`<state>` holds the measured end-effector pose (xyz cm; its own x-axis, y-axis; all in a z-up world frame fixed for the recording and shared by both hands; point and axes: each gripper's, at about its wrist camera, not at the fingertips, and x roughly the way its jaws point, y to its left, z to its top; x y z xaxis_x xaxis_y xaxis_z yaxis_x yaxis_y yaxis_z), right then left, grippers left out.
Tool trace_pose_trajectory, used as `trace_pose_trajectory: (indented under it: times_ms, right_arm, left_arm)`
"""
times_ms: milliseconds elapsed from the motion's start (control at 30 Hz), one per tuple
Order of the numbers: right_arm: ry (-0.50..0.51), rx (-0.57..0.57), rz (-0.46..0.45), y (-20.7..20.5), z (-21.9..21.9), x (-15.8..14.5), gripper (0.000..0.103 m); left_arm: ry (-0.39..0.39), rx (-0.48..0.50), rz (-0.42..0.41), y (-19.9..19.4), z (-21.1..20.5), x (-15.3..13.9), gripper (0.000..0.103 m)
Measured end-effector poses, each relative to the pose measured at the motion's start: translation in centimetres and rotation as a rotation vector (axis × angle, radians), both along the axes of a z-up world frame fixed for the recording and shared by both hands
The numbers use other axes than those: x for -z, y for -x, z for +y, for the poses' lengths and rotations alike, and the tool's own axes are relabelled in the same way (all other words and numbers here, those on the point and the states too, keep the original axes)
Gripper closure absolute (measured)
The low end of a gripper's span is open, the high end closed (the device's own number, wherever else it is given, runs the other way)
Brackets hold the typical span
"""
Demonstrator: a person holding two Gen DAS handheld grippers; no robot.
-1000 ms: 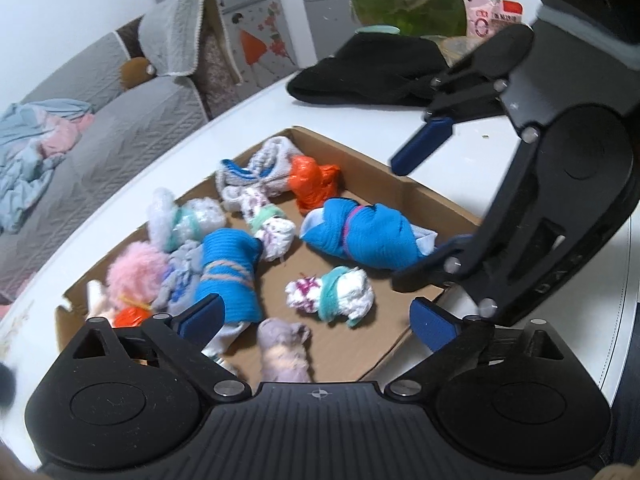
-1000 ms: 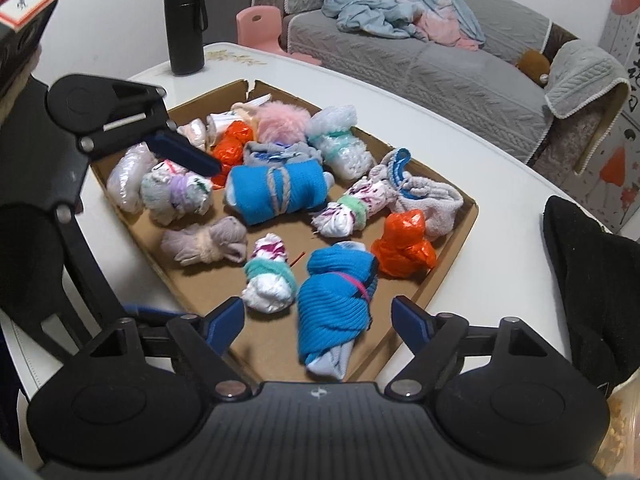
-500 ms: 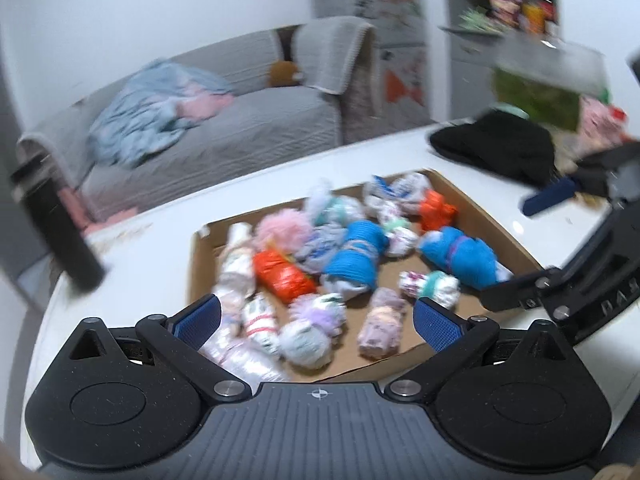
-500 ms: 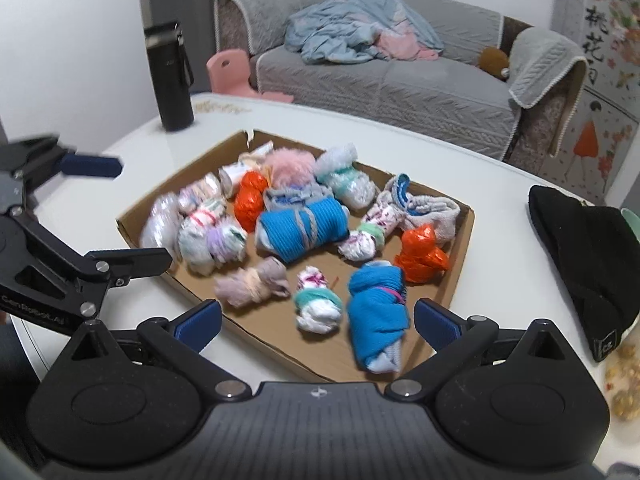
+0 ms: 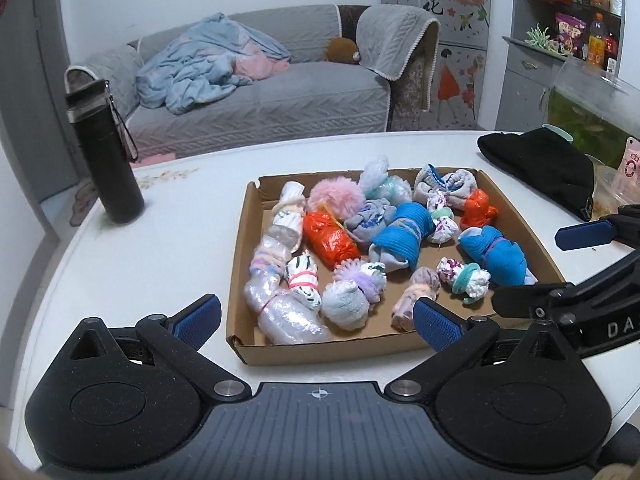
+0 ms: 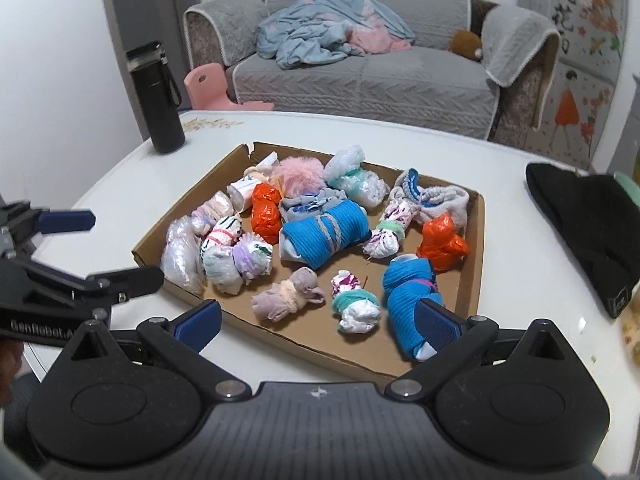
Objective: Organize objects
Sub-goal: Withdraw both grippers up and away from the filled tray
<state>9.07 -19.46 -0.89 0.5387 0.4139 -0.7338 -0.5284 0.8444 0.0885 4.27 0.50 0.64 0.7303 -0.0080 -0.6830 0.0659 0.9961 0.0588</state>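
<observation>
- Your left gripper [image 5: 316, 320] hangs over the near edge of the desk [image 5: 160, 240], its jaws spread wide with nothing between them.
- Your right gripper [image 6: 318, 322] is just beside it; its jaws have just been opening and now stand as wide as they go, gripping nothing. The blue pad on the right overlaps the end of one bundle in the wrist view, but you cannot tell whether it touches it.
- Each gripper shows at the edge of the other's view, both at the near side of the box.
- The cardboard box [image 5: 248, 248] sits flat in the middle of the white desk, shallow-walled and open on top.
- Inside it lie the rolled sock bundles, all resting on the box floor:
- a large blue bundle [image 5: 402, 236] tied with cord near the centre,
- a second blue bundle [image 5: 496, 256] with a pink band toward the right wall,
- an orange bundle [image 5: 330, 238] left of centre and a smaller orange one [image 5: 478, 210] near the back right,
- a fluffy pink bundle [image 5: 336, 196] at the back,
- a clear plastic-wrapped bundle [image 5: 288, 316] in the near left corner.
- A black bottle [image 5: 106, 152] stands upright on the desk, well apart from the box on its left.
- A black cap [image 5: 548, 168] lies on the desk to the right of the box.
- A grey sofa [image 5: 280, 100] with a blue blanket [image 5: 200, 68] stands behind the desk.
</observation>
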Motion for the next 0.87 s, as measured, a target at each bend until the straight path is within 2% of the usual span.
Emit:
trace_pose_trajectory:
  times_ms: [467,767,867]
  right_arm:
    - [0.003,0.031,0.035,-0.2,-0.2,0.6,0.001]
    - [0.002,0.031,0.043,-0.4,-0.1,1.1,0.001]
    - [-0.003,0.026,0.044,-0.4,-0.1,1.2,0.001]
  left_arm:
    - [0.050,-0.019,0.059,-1.7,0.0,-0.4,0.001]
    - [0.037,-0.008,0.019,-2.1,-0.6,-0.9,0.001]
    - [0.060,0.003,0.014,-2.1,-0.6,-1.2,0.001]
